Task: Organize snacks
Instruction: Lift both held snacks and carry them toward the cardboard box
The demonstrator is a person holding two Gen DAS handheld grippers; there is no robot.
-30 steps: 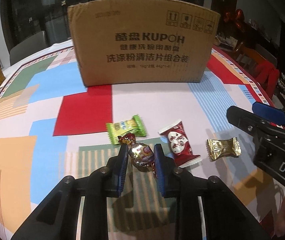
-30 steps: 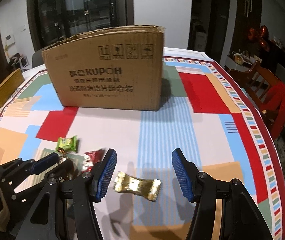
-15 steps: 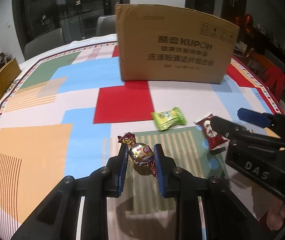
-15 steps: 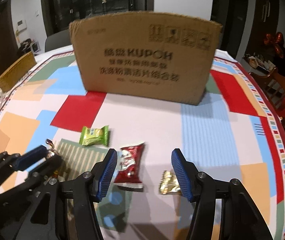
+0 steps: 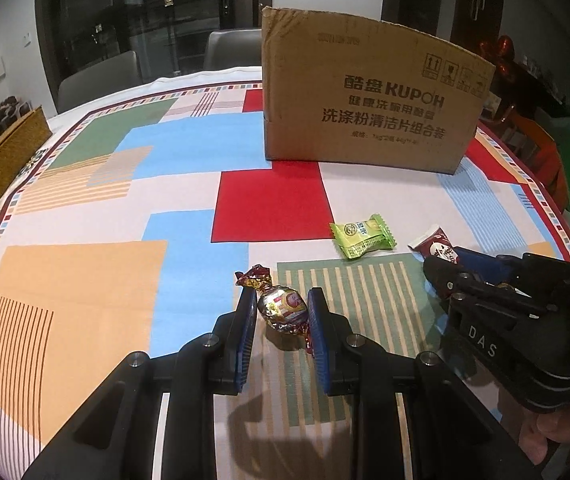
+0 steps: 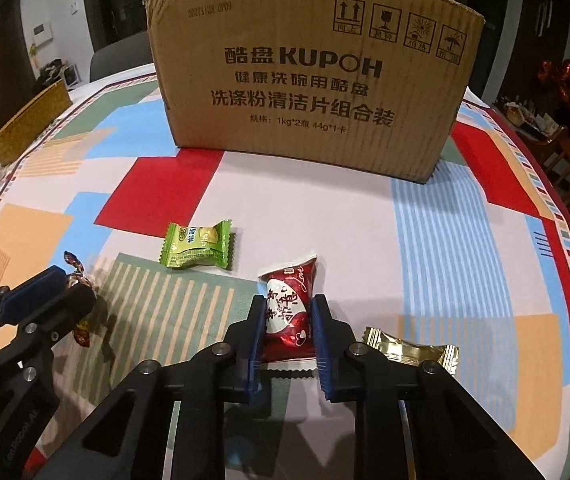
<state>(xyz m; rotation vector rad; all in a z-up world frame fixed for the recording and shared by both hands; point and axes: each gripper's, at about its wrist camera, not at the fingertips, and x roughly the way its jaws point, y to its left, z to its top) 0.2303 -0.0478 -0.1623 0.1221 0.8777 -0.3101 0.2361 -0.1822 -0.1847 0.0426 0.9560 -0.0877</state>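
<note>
The table [image 6: 465,240], spread with a patchwork cloth of coloured blocks, carries a tall cardboard box [image 6: 309,80] standing toward its far edge, with four wrapped snacks lying well short of it nearer the near edge. The left hand-held gripper [image 5: 281,312] is clenched around a foil-twisted candy [image 5: 283,308], its blue pads pressing both sides; the right hand-held gripper [image 6: 287,328] is likewise clamped on the red packet [image 6: 287,308]. The green packet [image 6: 197,246] lies loose between the box and the grippers, and the gold packet [image 6: 409,348] rests just beside the right hand-held gripper's outer finger. Judging by this, the picking step is in hand for both; the next move likely calls for lifting each snack clear and carrying it over the box's rim before letting go.
</note>
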